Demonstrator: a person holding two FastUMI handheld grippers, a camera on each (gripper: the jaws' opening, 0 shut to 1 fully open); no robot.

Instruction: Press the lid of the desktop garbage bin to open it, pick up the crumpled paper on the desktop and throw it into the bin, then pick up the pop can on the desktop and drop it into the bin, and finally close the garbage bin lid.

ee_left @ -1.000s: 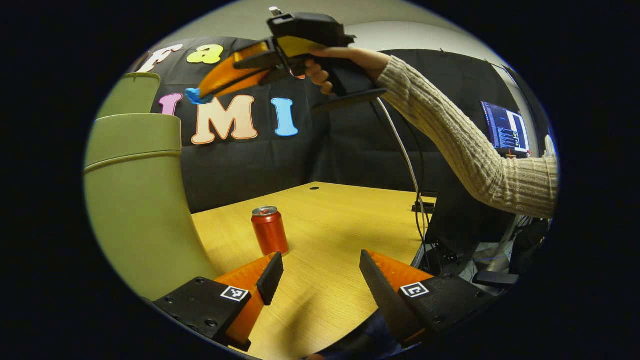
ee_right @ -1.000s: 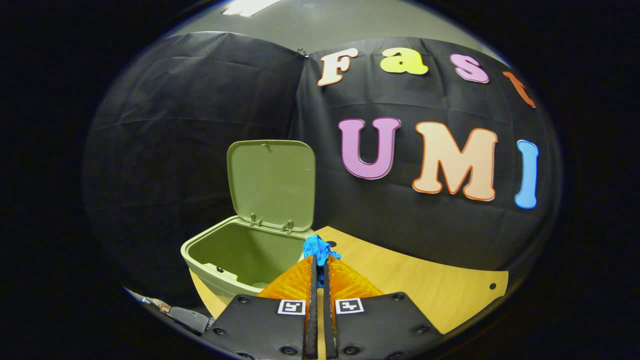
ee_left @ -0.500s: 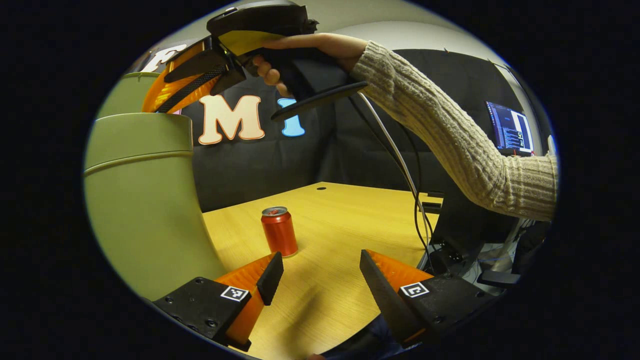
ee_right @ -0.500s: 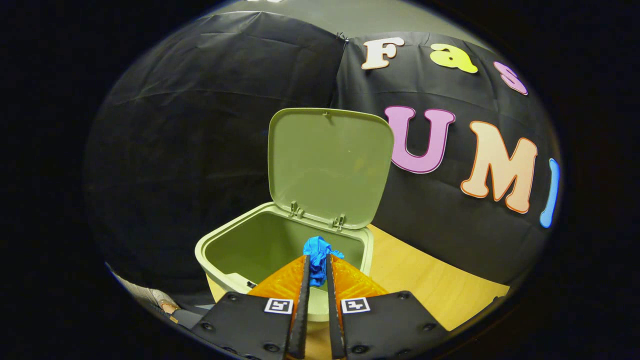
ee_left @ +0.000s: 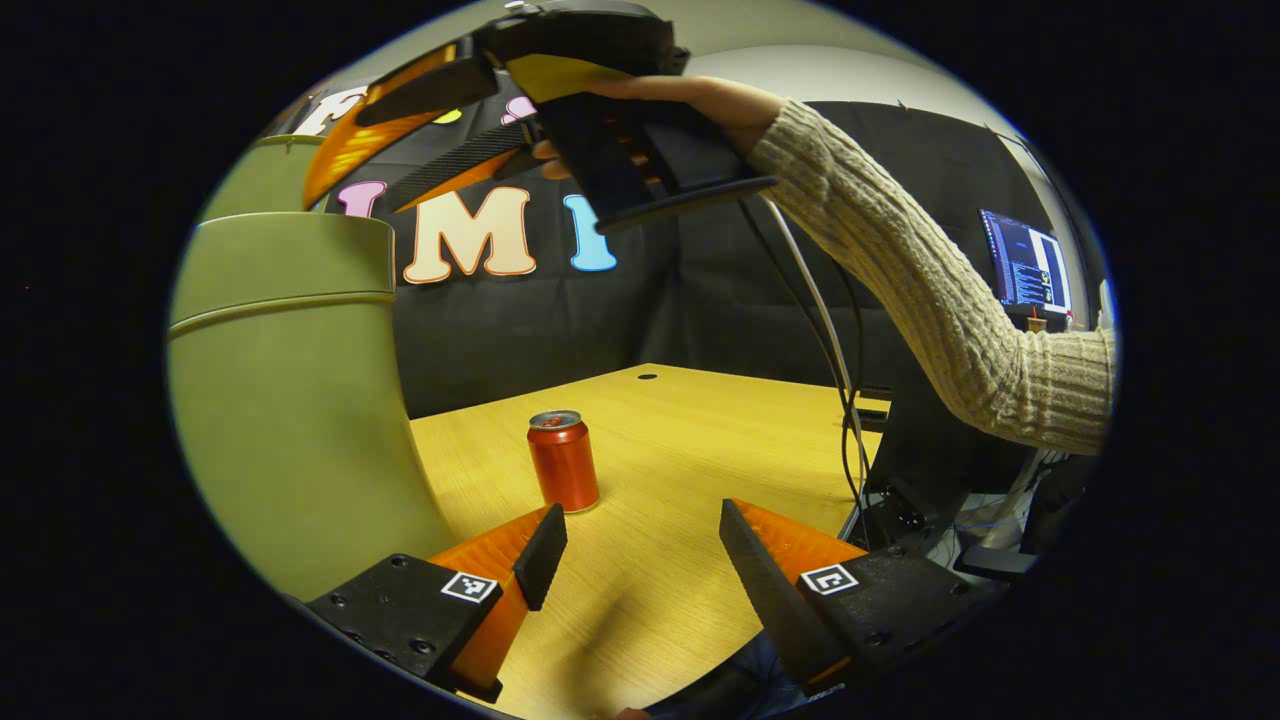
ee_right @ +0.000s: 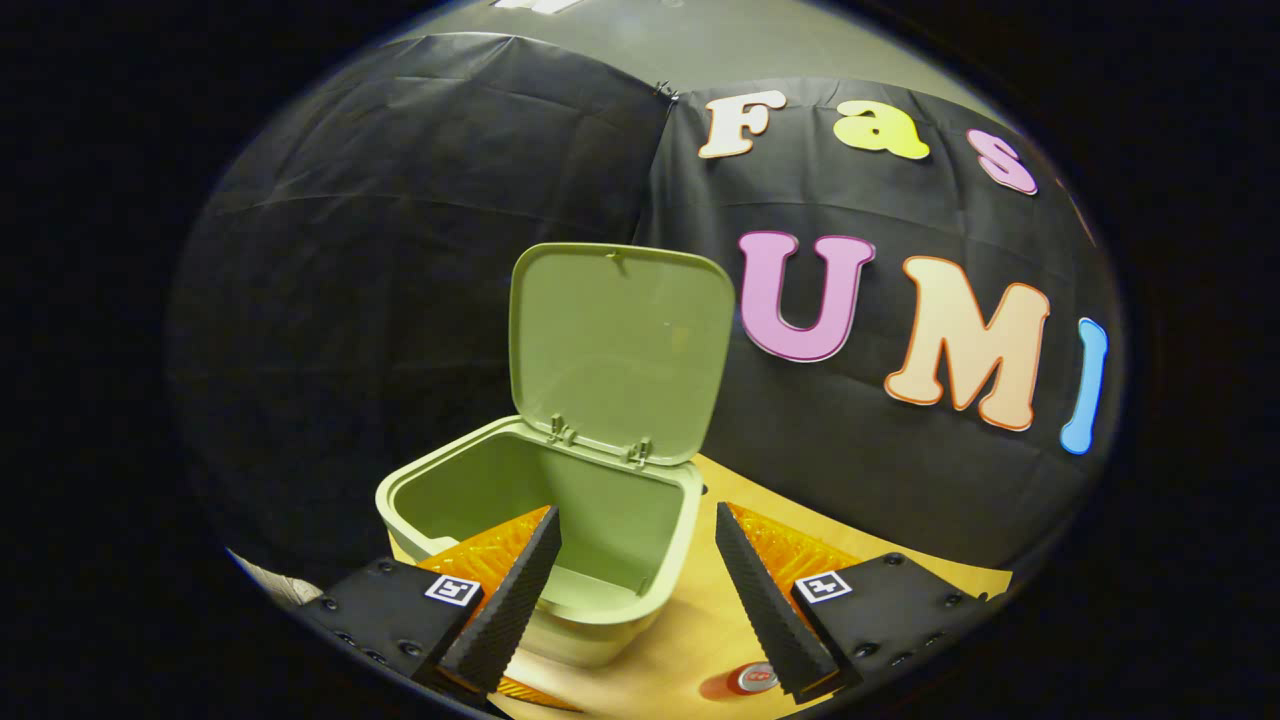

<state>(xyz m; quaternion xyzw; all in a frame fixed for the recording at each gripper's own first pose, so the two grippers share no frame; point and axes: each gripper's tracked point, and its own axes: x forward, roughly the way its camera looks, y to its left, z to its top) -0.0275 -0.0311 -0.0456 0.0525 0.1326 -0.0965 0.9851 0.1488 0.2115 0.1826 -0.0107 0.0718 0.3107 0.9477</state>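
Green bin — below spread right gripper.

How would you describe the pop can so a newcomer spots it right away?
Start at the big green bin on the wooden table. Just beside its wall, on the bare tabletop, stands the can, upright, ahead of the left claw. It is the small red cylinder with a silver top.

You had a light wooden tabletop with a small dark hole near its far edge. Black and white cables hung past its right side. A lit monitor stood far right.
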